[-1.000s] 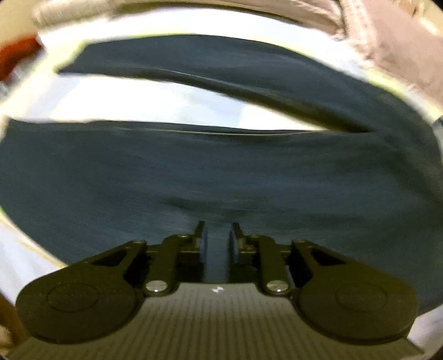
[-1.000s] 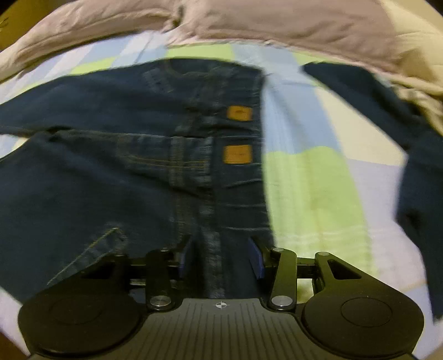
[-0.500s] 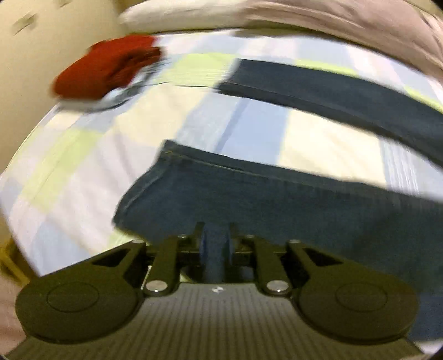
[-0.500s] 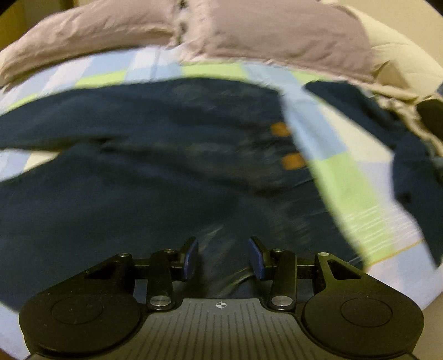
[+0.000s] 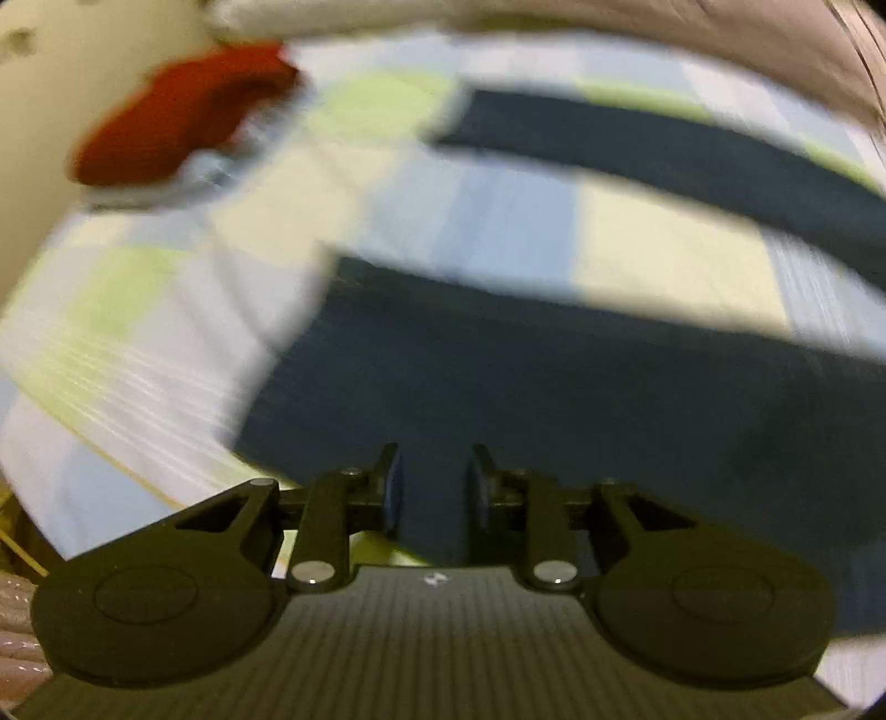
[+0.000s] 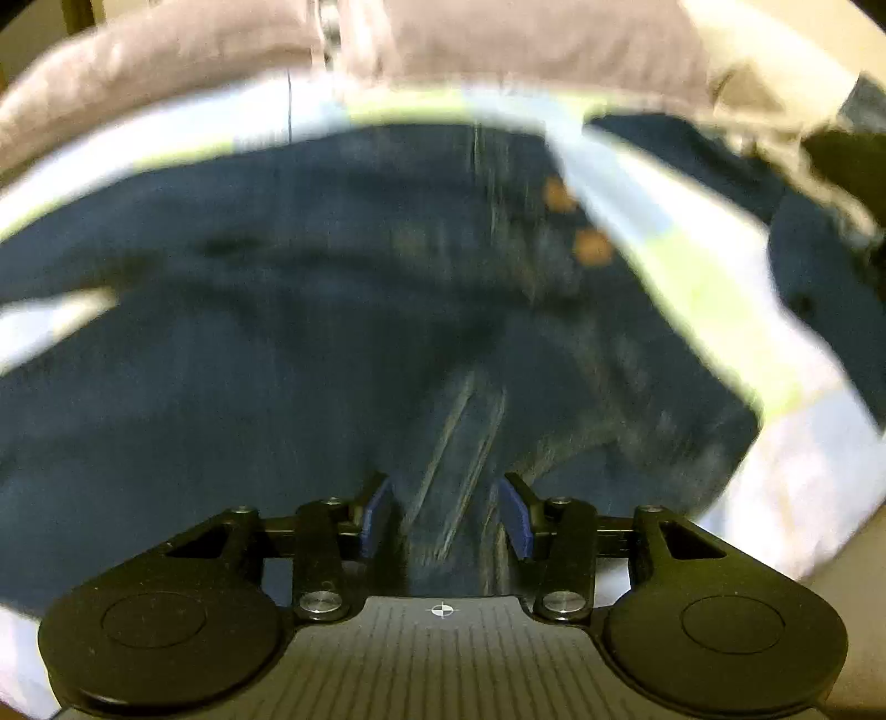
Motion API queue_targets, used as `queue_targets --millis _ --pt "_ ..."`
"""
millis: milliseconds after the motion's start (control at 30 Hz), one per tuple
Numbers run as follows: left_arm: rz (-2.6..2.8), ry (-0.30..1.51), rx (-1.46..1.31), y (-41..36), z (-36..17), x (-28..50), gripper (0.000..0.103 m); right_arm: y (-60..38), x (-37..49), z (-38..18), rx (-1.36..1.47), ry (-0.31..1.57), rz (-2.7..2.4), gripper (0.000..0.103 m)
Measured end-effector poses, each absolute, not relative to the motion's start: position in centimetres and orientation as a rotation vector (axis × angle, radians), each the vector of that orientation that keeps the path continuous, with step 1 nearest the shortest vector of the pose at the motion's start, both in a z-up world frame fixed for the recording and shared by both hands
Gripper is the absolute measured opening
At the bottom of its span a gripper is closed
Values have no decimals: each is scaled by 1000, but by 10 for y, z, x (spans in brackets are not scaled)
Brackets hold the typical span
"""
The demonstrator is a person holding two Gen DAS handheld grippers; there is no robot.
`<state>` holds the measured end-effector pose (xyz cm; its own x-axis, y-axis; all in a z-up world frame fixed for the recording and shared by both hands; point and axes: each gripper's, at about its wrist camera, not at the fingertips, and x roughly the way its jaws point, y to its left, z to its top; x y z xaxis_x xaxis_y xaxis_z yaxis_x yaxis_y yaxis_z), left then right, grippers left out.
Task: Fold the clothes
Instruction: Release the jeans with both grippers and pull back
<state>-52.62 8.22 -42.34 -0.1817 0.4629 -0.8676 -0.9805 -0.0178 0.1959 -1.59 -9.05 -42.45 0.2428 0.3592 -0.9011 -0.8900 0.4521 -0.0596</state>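
Since a second ago the left gripper (image 5: pixel 431 487) jaws have spread off the jeans (image 6: pixel 332 343) leg hem, the right gripper (image 6: pixel 446 512) jaws stand spread over the waistband, leaving the jeans released on the bed (image 5: pixel 664 260).

Checked bedsheet (image 5: pixel 498 221), grey pillows (image 6: pixel 498 39), cream wall (image 5: pixel 66 99), dim warm light

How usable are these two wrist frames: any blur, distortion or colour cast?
Left wrist view: heavy motion blur smears the jeans, the checked sheet and a red garment; only the left gripper is sharp. Right wrist view: the same smear on the jeans, right gripper crisp. Both show fisheye bending, dark corners and a warm, dim cast.
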Motion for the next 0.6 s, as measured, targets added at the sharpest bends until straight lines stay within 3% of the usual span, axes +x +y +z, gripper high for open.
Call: queue_targets --millis 400,600 --pt "1390 990 -856 -11 -349 -442 25 -152 -22 -368 -585 1048 1023 46" --pt "1363 969 -763 -74 -280 -399 28 -193 -31 -317 -573 1063 1084 46"
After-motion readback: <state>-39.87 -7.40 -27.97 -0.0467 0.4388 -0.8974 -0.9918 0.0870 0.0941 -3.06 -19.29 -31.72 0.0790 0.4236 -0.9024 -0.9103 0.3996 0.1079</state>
